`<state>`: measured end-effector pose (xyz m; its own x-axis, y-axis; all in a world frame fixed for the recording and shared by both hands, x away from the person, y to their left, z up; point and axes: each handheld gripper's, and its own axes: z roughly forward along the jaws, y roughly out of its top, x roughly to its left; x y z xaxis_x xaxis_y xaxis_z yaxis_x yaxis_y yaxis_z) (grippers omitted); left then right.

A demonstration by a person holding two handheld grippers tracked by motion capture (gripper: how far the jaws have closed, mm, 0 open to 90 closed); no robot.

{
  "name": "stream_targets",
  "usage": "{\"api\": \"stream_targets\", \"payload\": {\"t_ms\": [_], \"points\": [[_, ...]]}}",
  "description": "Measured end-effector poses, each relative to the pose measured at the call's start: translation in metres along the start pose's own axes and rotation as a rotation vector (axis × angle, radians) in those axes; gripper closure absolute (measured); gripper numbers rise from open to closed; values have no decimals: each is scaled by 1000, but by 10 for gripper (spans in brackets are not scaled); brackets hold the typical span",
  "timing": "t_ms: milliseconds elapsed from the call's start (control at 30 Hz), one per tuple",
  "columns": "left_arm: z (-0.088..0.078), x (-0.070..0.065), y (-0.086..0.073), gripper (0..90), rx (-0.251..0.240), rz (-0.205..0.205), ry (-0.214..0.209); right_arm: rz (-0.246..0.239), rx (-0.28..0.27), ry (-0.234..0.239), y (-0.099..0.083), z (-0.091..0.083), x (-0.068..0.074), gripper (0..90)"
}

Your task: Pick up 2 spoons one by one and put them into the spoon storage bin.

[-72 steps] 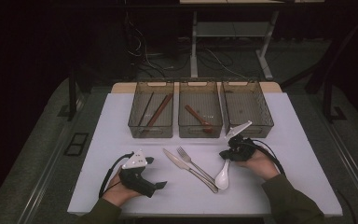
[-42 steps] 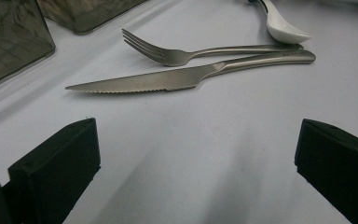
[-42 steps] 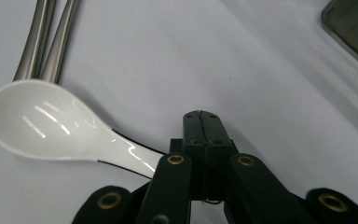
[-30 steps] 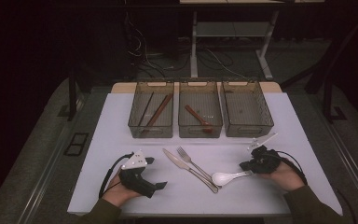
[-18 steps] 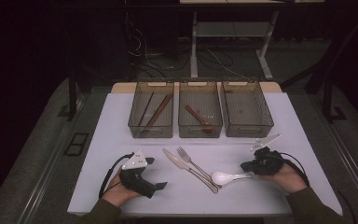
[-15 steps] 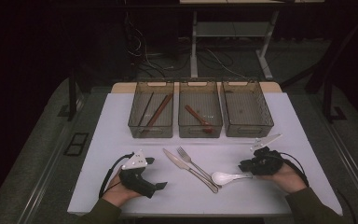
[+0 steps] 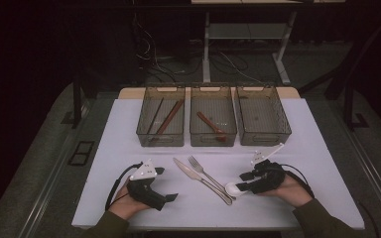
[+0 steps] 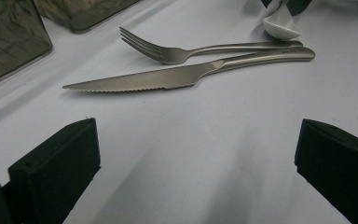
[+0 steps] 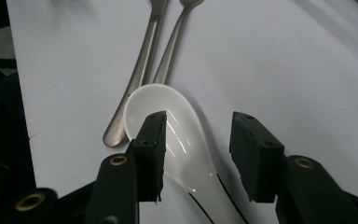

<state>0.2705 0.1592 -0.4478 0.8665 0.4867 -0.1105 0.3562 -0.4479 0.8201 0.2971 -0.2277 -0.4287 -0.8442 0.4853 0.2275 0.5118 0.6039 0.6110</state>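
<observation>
In the high view, the white spoon (image 7: 233, 188) is lying on the white table (image 7: 322, 148) beside the fork (image 7: 206, 173) and knife (image 7: 198, 179), at the right gripper (image 7: 245, 181). In the left gripper view, the left gripper (image 8: 196, 158) is standing released, facing the serrated steel knife (image 8: 168, 79). In the right gripper view, glossy, rounded porcelain is lying between jaws just opening, unclamped.

Dark room — grey floor (image 7: 39, 163), metal-legged desk (image 7: 243, 29) behind.
</observation>
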Motion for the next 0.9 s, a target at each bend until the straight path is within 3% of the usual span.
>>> {"api": "stream_targets", "payload": {"t_ms": [400,633,800,900], "points": [[0,0,0,0,0,0,1,-32,63,14,-2,12,4,560],[0,0,0,0,1,0,0,-51,78,36,-3,11,5,606],[0,0,0,0,3,2,1,-98,101,69,-5,10,6,658],[0,0,0,0,3,2,2,-136,105,57,-6,10,8,688]]}}
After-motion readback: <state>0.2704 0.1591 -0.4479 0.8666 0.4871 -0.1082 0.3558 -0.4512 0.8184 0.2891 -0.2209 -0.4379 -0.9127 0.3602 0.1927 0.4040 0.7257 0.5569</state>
